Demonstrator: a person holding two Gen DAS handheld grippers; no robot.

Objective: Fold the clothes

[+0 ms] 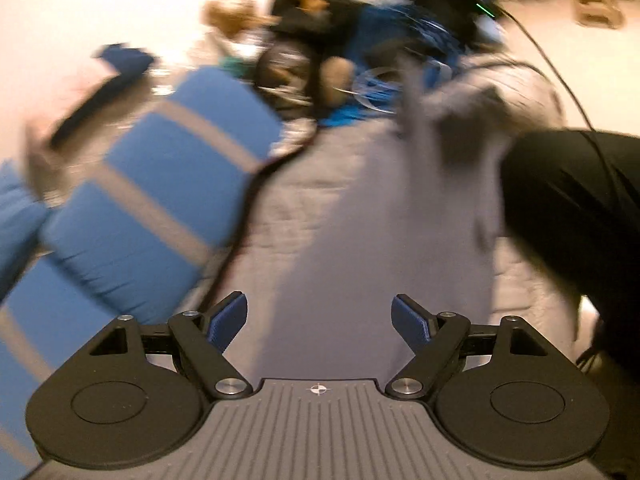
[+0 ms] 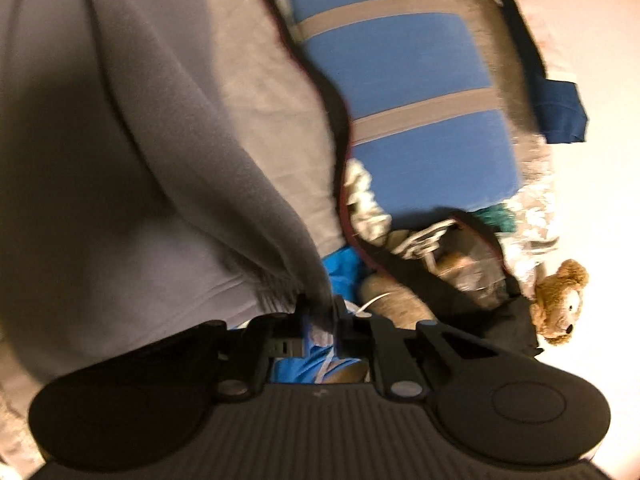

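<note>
Between my right claw's (image 2: 320, 316) closed fingers hangs bunched grey cloth (image 2: 168, 140); my left claw (image 1: 320, 322) gapes empty above its flat stretch.

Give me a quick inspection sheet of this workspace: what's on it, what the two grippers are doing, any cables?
Surface: a grey quilted bed cover, mostly blurred.
Job's things: a grey garment, lifted and hanging in folds.
Clutter: a blue striped cushion, a teddy bear, a bright blue cloth, a dark bag.
Grippers: left gripper open, nothing between its fingers; right gripper shut on the grey garment.
Cables: a thin black cable at the upper right of the left view.
Surroundings: a pale wall; a person's dark sleeve.
</note>
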